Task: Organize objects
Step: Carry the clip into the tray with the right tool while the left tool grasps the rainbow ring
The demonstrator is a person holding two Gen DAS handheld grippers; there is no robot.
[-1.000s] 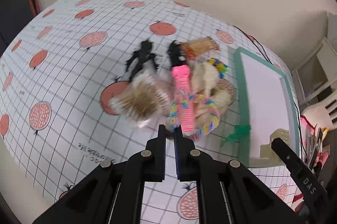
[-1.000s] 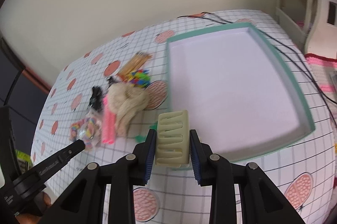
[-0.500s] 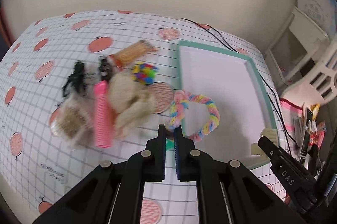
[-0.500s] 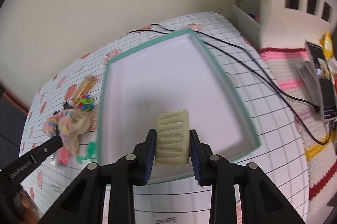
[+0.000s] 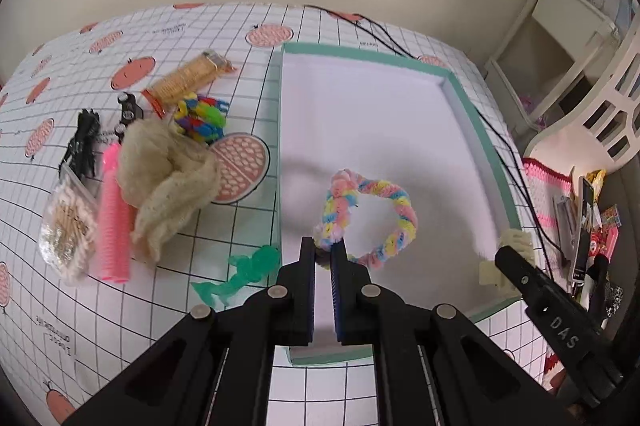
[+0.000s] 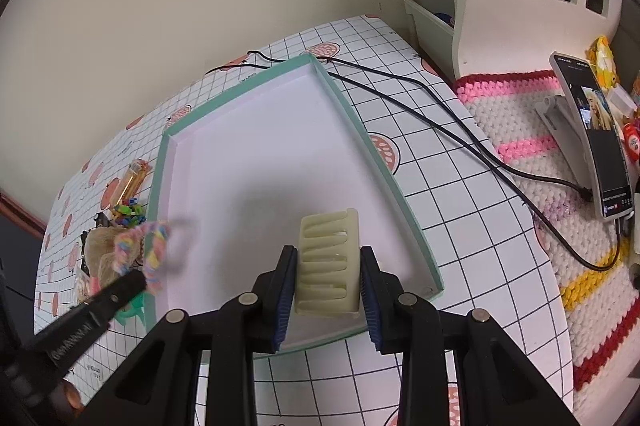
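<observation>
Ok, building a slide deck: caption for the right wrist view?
Right gripper holds a cream hair claw over the teal-rimmed tray.

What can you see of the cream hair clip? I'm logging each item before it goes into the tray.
The cream hair clip is a glossy, plastic-looking claw clip with long parallel teeth separated by slots. The right gripper is shut on it, one blue-padded finger against each side, teeth side facing the camera. It hangs above the near right corner of the white tray with the teal rim; no contact with the tray is visible.
</observation>
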